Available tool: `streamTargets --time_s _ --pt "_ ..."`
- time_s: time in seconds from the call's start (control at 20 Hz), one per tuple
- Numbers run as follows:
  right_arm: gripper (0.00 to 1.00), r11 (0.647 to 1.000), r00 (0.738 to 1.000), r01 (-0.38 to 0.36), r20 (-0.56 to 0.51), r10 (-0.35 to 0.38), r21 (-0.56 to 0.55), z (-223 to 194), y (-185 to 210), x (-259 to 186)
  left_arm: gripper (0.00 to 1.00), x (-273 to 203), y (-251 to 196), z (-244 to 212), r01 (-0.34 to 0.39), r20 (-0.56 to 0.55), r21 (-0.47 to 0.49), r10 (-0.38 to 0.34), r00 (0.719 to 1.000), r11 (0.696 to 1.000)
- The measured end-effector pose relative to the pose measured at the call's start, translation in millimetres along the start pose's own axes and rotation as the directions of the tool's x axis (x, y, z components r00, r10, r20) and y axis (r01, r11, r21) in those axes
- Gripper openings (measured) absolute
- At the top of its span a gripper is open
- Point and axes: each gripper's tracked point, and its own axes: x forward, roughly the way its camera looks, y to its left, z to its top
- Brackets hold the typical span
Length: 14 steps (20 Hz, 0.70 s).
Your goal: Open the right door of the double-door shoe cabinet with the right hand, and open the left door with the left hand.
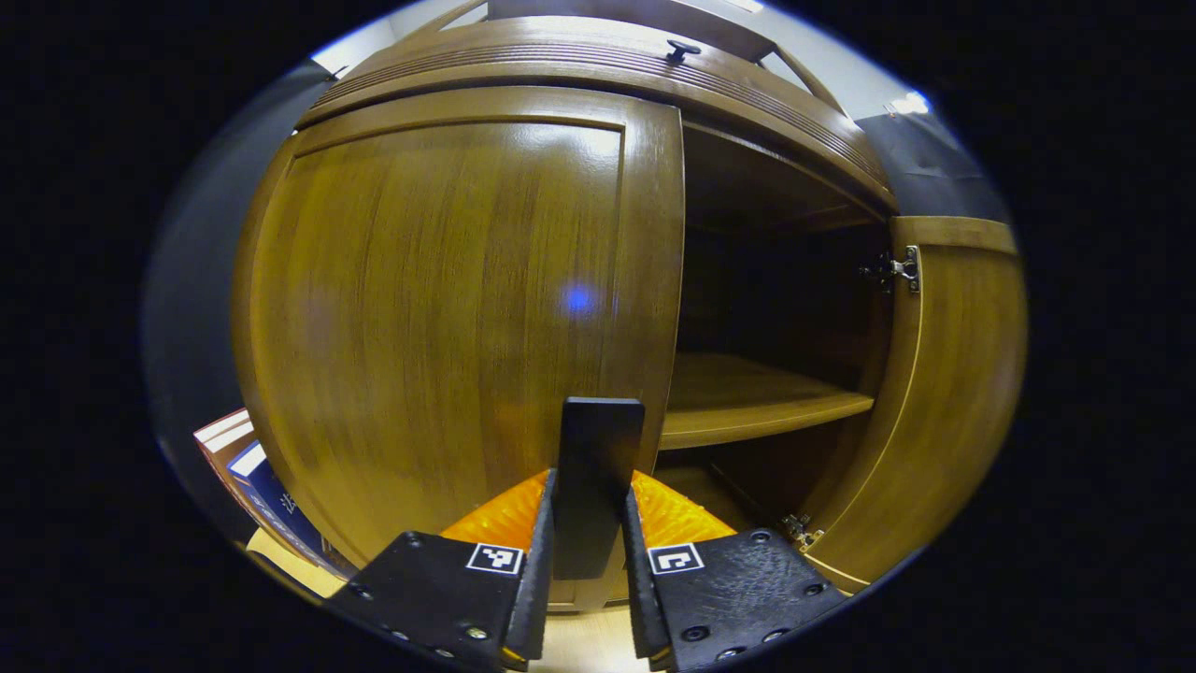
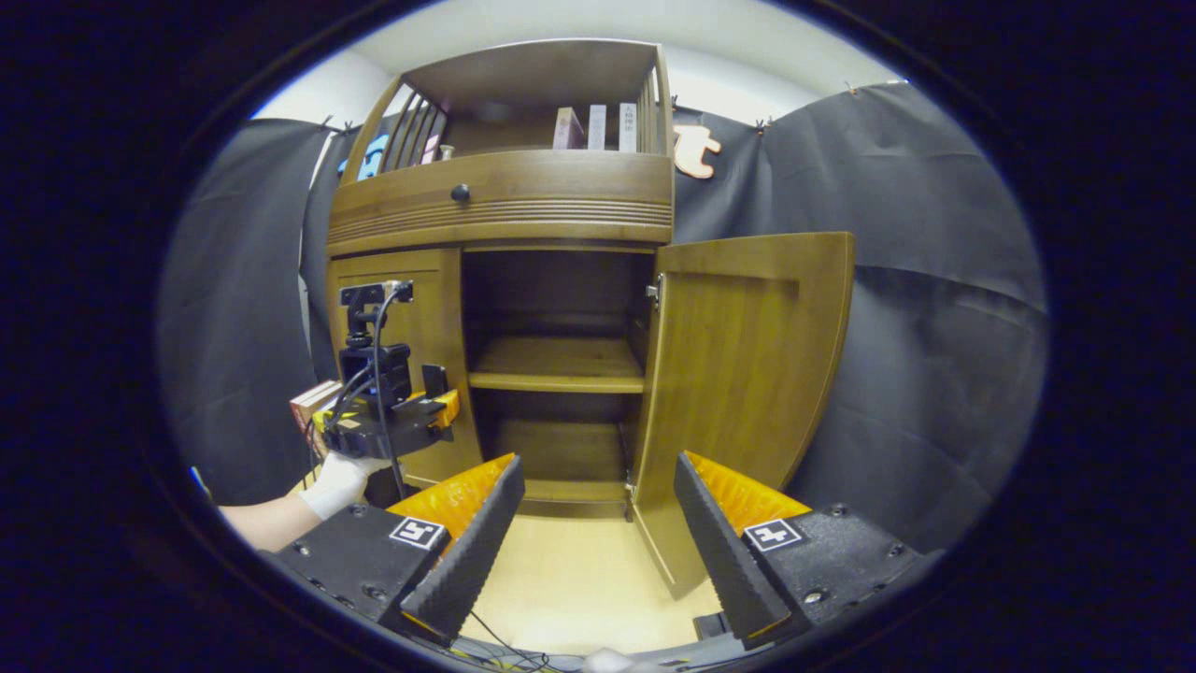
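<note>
Left gripper (image 1: 589, 561) is clamped on the left door (image 1: 448, 308)'s handle (image 1: 598, 467), right gripper (image 2: 593, 523) spread wide with the right door (image 2: 738, 374) already open, so yanking crooked could slip that thin handle free.

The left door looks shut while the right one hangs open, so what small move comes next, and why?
Probably pull back with the left gripper: its fingers already pinch the dark handle of the closed left door. The right door stands open, and the right gripper is open and free.

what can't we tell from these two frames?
- Left gripper view: whether the brown wooden left door has started to move; left gripper hides the dark flat handle's base.
- Both views: dark cabinet interior above the wooden shelf, in shadow.
- Right gripper view: book spines, too small.
</note>
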Motion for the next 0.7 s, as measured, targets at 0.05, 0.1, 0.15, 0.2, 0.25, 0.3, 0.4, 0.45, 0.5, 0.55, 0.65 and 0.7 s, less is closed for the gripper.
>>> streamTargets --time_s 0.05,0.1,0.15,0.2,0.25,0.3,0.4,0.45,0.5,0.55,0.65,0.7 --pt "1.00 1.000 1.000 -0.003 -0.001 0.003 -0.001 0 0 0 0.38 -2 2 0 -0.012 -0.005 0.023 0.012 1.000 1.000" --pt "1.00 1.000 1.000 -0.005 0.001 0.005 -0.001 1 1 -1 0.31 -3 3 1 -0.021 -0.002 0.033 0.021 1.000 0.999" --pt "1.00 1.000 1.000 -0.012 0.005 0.012 -0.002 3 2 -1 0.23 -4 1 -1 -0.020 -0.009 0.023 0.020 1.000 1.000" --pt "1.00 1.000 1.000 -0.015 0.009 0.015 -0.003 4 2 -1 0.23 -9 0 0 -0.009 -0.007 0.017 0.009 1.000 1.000" --pt "1.00 1.000 1.000 -0.020 0.009 0.020 -0.003 5 2 0 0.23 -16 0 -2 0.006 -0.014 0.017 -0.005 1.000 1.000" --pt "1.00 1.000 1.000 -0.028 0.008 0.028 0.001 6 3 0 0.23 -24 1 -3 0.023 -0.017 0.024 -0.023 1.000 0.999" --pt "1.00 0.999 0.999 -0.046 0.001 0.046 0.007 0 8 -4 0.23 -42 0 -6 0.057 -0.010 0.015 -0.057 0.998 0.998" --pt "1.00 0.998 0.998 -0.055 -0.003 0.055 0.009 -4 10 -7 0.23 -54 2 -7 0.071 -0.004 0.017 -0.070 0.998 0.997" --pt "1.00 0.998 0.998 -0.065 -0.005 0.065 0.012 -6 13 -9 0.23 -66 5 -7 0.077 0.002 0.028 -0.077 0.997 0.997" --pt "1.00 0.997 0.997 -0.074 -0.011 0.074 0.010 -6 13 -6 0.23 -79 9 -8 0.079 0.009 0.038 -0.079 0.997 0.996" --pt "1.00 0.996 0.996 -0.090 -0.018 0.090 0.007 -8 15 -7 0.23 -106 18 -10 0.075 0.013 0.046 -0.075 0.997 0.996" --pt "1.00 0.995 0.995 -0.097 -0.020 0.097 0.008 -9 17 -7 0.23 -118 21 -10 0.068 0.010 0.043 -0.069 0.998 0.997"
